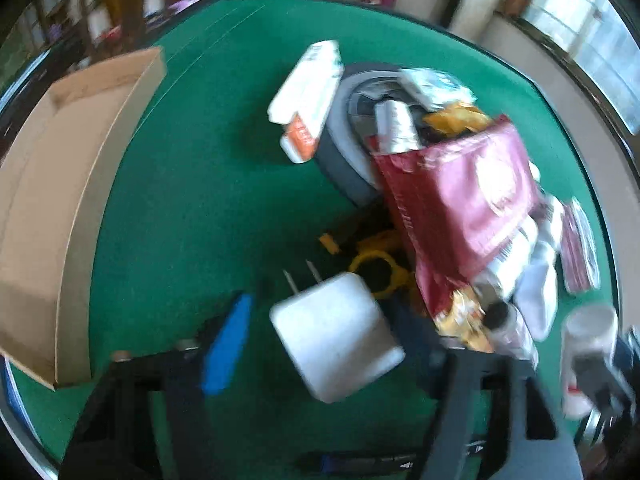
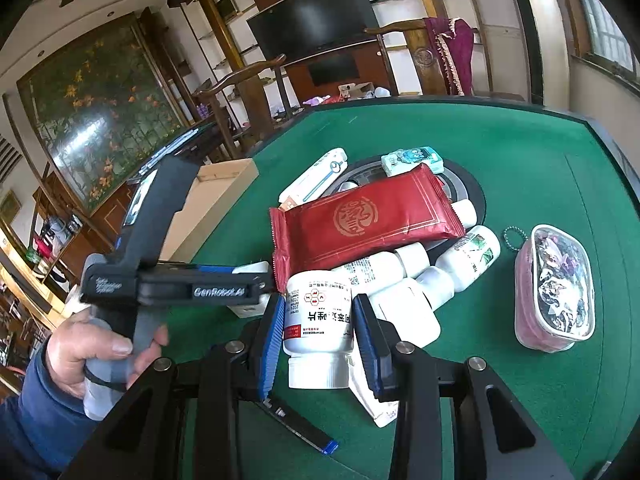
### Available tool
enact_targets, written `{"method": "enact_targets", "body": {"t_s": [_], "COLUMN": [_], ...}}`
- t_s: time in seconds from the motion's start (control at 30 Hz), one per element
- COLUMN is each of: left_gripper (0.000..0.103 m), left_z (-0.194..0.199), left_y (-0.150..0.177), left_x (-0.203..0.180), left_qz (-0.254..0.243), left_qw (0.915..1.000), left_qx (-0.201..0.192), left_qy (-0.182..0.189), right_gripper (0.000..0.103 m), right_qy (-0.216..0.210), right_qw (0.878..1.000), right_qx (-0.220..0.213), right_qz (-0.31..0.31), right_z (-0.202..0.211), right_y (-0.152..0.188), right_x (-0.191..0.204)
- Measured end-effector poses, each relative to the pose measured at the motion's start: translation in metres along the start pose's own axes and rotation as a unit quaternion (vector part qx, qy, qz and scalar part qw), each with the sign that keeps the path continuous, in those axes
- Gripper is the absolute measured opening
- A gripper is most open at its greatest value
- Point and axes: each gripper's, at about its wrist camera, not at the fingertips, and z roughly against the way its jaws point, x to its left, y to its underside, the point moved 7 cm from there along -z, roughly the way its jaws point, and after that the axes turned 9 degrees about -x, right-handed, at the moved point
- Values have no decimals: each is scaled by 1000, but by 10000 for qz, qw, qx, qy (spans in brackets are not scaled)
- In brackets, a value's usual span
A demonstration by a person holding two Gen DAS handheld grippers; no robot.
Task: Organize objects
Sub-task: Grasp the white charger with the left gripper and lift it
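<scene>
Medicine bottles (image 2: 404, 276) heaped on green felt table (image 2: 540, 152), cardboard box (image 2: 224, 184) beside, possibly shelves behind.

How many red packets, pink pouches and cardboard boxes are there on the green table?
red packet: 1
pink pouch: 1
cardboard box: 1
Total: 3

Motion blur smears the left wrist view, leaving the white charger (image 1: 336, 336) soft-edged and the red packet (image 1: 460, 196) print unreadable.
</scene>
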Motion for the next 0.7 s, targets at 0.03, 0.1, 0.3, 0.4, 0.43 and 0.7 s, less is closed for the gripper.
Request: {"method": "enact_targets", "body": {"t_s": [0.03,0.1,0.3,0.4,0.43,0.7], "left_gripper": [51,44,49,52,44,43], "left_z": [2,7,0,-3,-4,1], "left_y": [1,3,7,4,2,-4], "left_x": [1,4,9,9,9,11], "left_qz": [-71,-316,-1018,-878,-900,-519], "left_qw": [10000,9995,9945,9958,9955,9917], "left_qx": [10,-1,-101,-212,-295,-911], "left_qy": [-11,-53,-205,-143,-79,738], "right_gripper": [37,37,37,37,37,37], "right_qy": [-10,-21,-62,-52,-48,-13], "right_qw": [10000,10000,9998,9997,9997,9999], "right_qx": [9,20,109,162,166,112], "right_qz": [10,37,124,148,153,114], "right_z": [0,-1,-7,-10,-11,-14], "right_y": [1,2,8,12,13,14], "right_x": [0,2,8,9,9,7]}}
